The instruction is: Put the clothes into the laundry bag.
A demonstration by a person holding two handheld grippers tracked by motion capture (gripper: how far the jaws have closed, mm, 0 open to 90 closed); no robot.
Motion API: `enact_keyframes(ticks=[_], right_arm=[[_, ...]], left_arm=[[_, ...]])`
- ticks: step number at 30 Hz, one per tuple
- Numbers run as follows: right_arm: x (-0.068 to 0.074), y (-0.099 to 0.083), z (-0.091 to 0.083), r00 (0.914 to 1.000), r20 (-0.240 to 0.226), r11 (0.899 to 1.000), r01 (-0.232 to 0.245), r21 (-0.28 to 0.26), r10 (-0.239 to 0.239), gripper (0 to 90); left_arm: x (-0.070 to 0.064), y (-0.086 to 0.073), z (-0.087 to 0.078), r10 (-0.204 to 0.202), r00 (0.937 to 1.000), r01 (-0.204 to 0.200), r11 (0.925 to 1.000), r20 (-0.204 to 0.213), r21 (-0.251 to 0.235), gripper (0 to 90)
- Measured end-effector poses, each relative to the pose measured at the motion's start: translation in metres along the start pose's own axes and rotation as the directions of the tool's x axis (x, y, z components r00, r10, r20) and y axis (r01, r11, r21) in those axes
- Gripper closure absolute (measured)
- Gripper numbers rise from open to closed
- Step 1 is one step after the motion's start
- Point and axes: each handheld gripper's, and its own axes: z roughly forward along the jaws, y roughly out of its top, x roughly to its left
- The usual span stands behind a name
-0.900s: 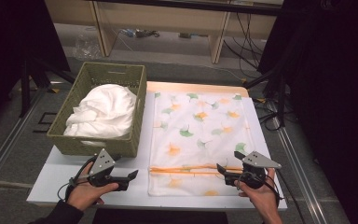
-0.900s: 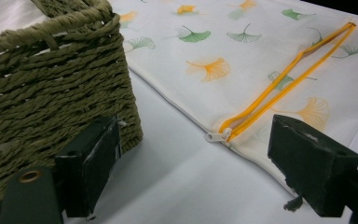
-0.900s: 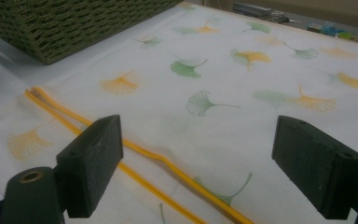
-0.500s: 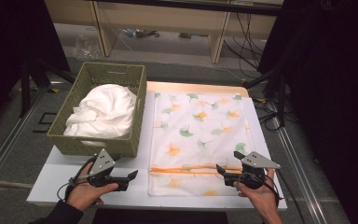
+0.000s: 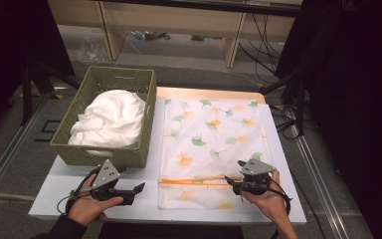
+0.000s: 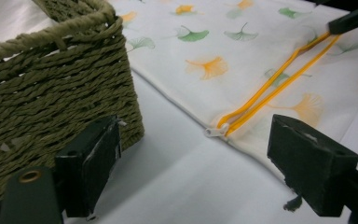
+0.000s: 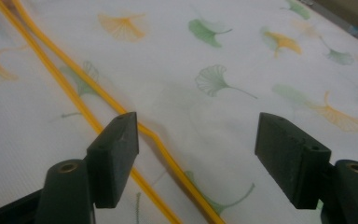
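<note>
Two grippers, one to each hand, both at the near edge of the white table. One pillowcase, white with green and orange ginkgo leaves, lies flat on the right half of the table. One orange zipper runs across the pillowcase near its front end, partly unzipped, its two tapes parted. One white zipper pull sits at the zipper's left end, at the pillowcase's left edge.

One woven green basket stands on the left half of the table, just beside the pillowcase. Inside it: one bundle of white cloth, crumpled, filling most of the basket.

Left gripper: held low over bare table in front of the basket, jaws spread wide and holding nothing. In the left gripper view the basket's near corner lies just behind one jaw and the zipper pull lies between the two jaws, farther off, untouched.

Right gripper: at the right end of the zipper, over the pillowcase, jaws parted and holding nothing. In the right gripper view the zipper runs under the left jaw and on between the two; whether that jaw touches the fabric cannot be told.

Around the table: grey floor, wooden shelving behind, loose cables to the right, dark hangings on both sides. Nothing lies between either gripper and the zipper.
</note>
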Motion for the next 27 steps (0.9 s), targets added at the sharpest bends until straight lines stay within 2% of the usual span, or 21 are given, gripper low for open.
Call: enact_keyframes(ticks=[1,2,3,4,5,6,9,10,11,12,16,17,18,19,21,22,23,26,27], right_arm=[[0.001,0.001,0.005,0.9999,-0.006,1.000,0.016,0.023,-0.016,35.1],[0.001,0.001,0.005,0.9999,-0.006,1.000,0.016,0.023,-0.016,35.1],[0.000,0.003,0.015,0.9963,-0.033,0.994,0.082,0.070,-0.080,38.9],[0.000,0.003,0.015,0.9963,-0.033,0.994,0.082,0.070,-0.080,38.9],[-0.001,0.004,0.021,0.9946,-0.050,0.990,0.096,0.102,-0.091,40.0],[-0.001,0.005,0.023,0.9955,-0.049,0.990,0.086,0.115,-0.081,40.1],[-0.002,0.006,0.028,0.9938,-0.062,0.987,0.100,0.128,-0.093,40.1],[-0.003,0.006,0.030,0.9910,-0.074,0.984,0.120,0.129,-0.111,40.3],[-0.003,0.007,0.033,0.9911,-0.083,0.983,0.115,0.144,-0.103,40.9],[-0.004,0.007,0.036,0.9881,-0.098,0.980,0.132,0.146,-0.118,41.1],[-0.003,0.007,0.042,0.9878,-0.107,0.977,0.130,0.169,-0.113,45.6],[-0.002,0.008,0.043,0.9858,-0.126,0.973,0.134,0.188,-0.111,48.0],[-0.003,0.009,0.044,0.9826,-0.123,0.970,0.160,0.183,-0.139,51.5],[-0.005,0.014,0.047,0.9771,-0.115,0.959,0.199,0.201,-0.179,59.4],[-0.007,0.016,0.050,0.9735,-0.097,0.952,0.224,0.211,-0.207,67.0],[-0.007,0.017,0.051,0.9768,-0.093,0.953,0.209,0.220,-0.193,70.4],[-0.009,0.019,0.052,0.9746,-0.097,0.950,0.219,0.222,-0.202,73.2],[-0.010,0.022,0.054,0.9717,-0.088,0.948,0.234,0.214,-0.219,74.5],[-0.012,0.022,0.056,0.9747,-0.088,0.951,0.220,0.216,-0.205,74.3]], left_arm=[[-0.002,0.000,-0.001,-0.023,0.9996,0.023,0.9997,0.016,-0.010,17.1],[-0.002,0.000,-0.001,-0.023,0.9996,0.023,0.9997,0.016,-0.010,17.1],[-0.004,0.000,-0.002,-0.039,0.9990,0.039,0.9991,0.022,-0.017,17.2],[-0.005,0.000,-0.002,-0.030,0.9993,0.030,0.9994,0.021,-0.015,17.2],[-0.010,0.000,-0.001,0.006,1.0000,-0.006,1.0000,0.004,-0.003,17.2],[-0.012,-0.001,-0.001,0.022,0.9997,-0.022,0.9998,0.007,0.003,17.1],[-0.015,-0.001,-0.001,0.035,0.9994,-0.035,0.9993,0.008,0.015,17.2],[-0.016,-0.001,-0.001,0.033,0.9994,-0.034,0.9993,0.007,0.017,17.1],[-0.017,-0.002,0.000,0.028,0.9995,-0.028,0.9995,0.014,0.012,17.1],[-0.017,-0.002,0.000,0.027,0.9995,-0.027,0.9995,0.016,0.017,17.2],[-0.018,-0.002,0.000,0.041,0.9992,-0.041,0.9988,0.004,0.026,17.1],[-0.019,-0.003,0.002,0.036,0.9993,-0.037,0.9990,0.006,0.026,17.2],[-0.020,-0.003,0.002,0.037,0.9993,-0.037,0.9988,0.000,0.034,17.2],[-0.020,-0.004,0.003,0.044,0.9990,-0.044,0.9985,0.003,0.034,17.2],[-0.020,-0.004,0.003,0.059,0.9983,-0.058,0.9975,-0.002,0.039,17.2],[-0.019,-0.004,0.003,0.049,0.9988,-0.048,0.9981,-0.008,0.039,17.3],[-0.019,-0.004,0.003,0.049,0.9988,-0.048,0.9981,-0.008,0.039,17.3],[-0.017,-0.004,0.003,0.046,0.9989,-0.045,0.9981,-0.009,0.041,17.3],[-0.017,-0.004,0.003,0.046,0.9989,-0.045,0.9981,-0.013,0.041,17.3]])
